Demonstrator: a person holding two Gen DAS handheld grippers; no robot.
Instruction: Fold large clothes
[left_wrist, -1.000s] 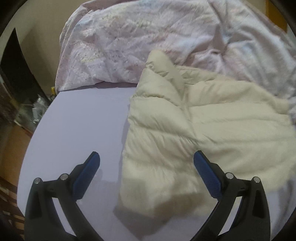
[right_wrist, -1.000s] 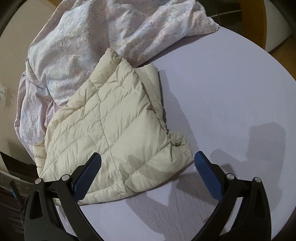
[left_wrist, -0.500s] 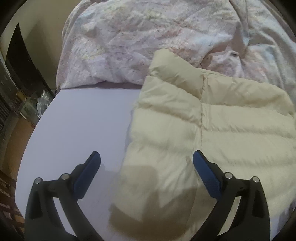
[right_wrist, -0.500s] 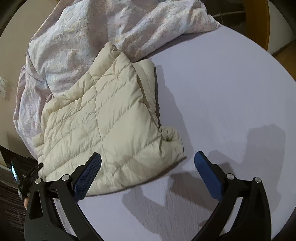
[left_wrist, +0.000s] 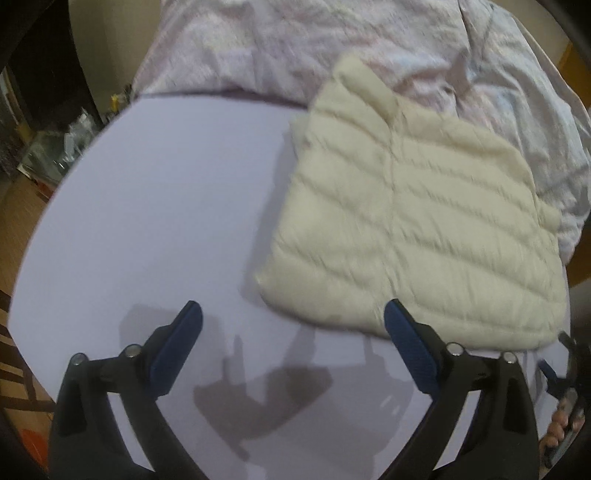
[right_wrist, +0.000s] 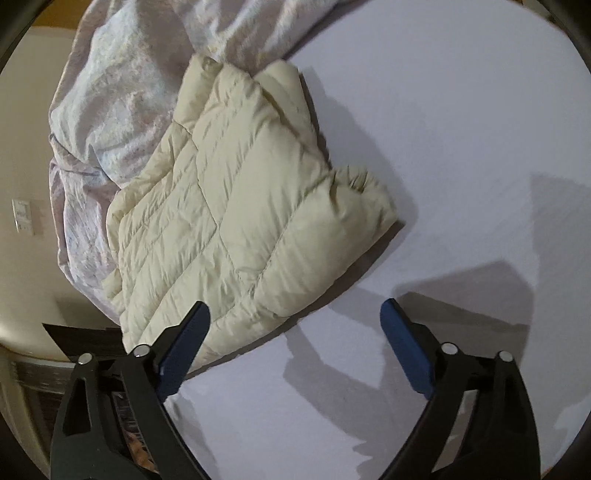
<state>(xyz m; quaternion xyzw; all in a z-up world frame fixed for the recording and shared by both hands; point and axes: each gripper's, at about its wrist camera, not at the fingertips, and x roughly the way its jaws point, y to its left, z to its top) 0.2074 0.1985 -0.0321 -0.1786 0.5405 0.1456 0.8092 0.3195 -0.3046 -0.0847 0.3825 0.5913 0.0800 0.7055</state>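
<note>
The jacket (left_wrist: 410, 236) is a cream quilted puffer, folded into a fat, roughly square bundle. Stitch lines run across it in bands with one seam down the middle, and a bunched cuff or collar bit pokes out at its corner in the right wrist view (right_wrist: 364, 181). It lies on the pale lavender table (left_wrist: 166, 206), with its far edge up against a crumpled floral sheet (left_wrist: 295, 48) heaped along the far side of the table.

In the left view the jacket takes up the right half of the table; the left half in front of it is bare, with shadows of the claws on it.

Left claw (left_wrist: 291, 343) is spread wide with nothing between the blue pads (left_wrist: 177, 347). It's tilted steeply down over the table, and its right pad sits just at the jacket's near edge; can't tell if it touches.

Right claw (right_wrist: 295, 339) is wide too, but the jaws are closing a bit, with only bare table and shadow between them. It points down at the table, and its left finger overlaps the jacket's near corner in view.

A hand (left_wrist: 561, 428) on the other tool shows at the far right edge of the left view.
</note>
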